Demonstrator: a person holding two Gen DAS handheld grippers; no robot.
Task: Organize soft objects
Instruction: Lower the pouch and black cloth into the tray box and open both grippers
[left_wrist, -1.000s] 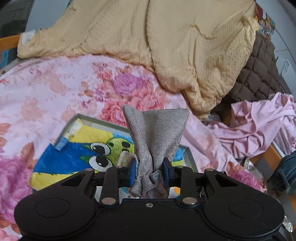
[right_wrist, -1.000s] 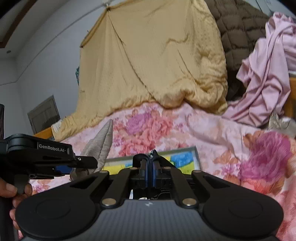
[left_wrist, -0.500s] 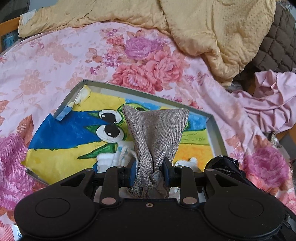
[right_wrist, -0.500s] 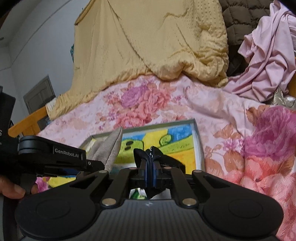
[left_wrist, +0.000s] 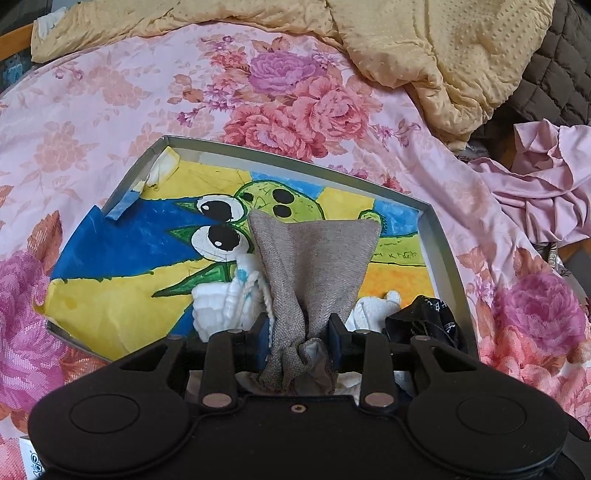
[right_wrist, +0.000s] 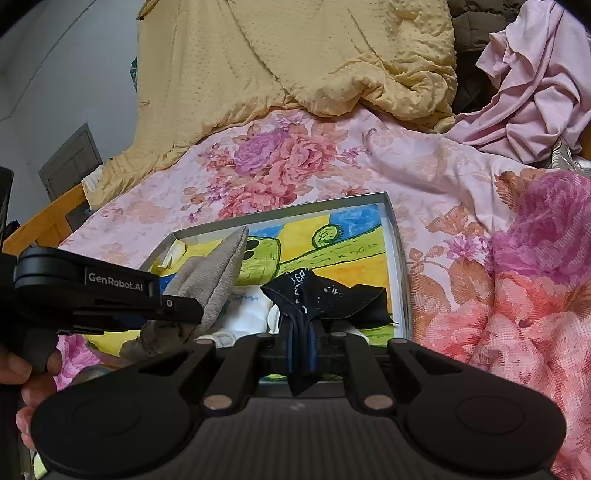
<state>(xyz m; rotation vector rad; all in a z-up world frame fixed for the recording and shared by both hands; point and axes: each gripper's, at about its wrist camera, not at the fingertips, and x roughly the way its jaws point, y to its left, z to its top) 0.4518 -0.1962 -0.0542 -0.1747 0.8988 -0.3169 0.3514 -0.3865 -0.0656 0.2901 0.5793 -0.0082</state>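
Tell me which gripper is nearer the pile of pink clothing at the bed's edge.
Right. The right gripper, jaws opening around a black cloth, works the box side facing the pink clothing; the left gripper, opening around a grey cloth, sits farther away.

one grey cloth pouch (left_wrist: 314, 258), one black cloth (right_wrist: 325, 295), two white soft items (left_wrist: 221, 306), one tray (left_wrist: 439, 236), two tongs (left_wrist: 299, 328).
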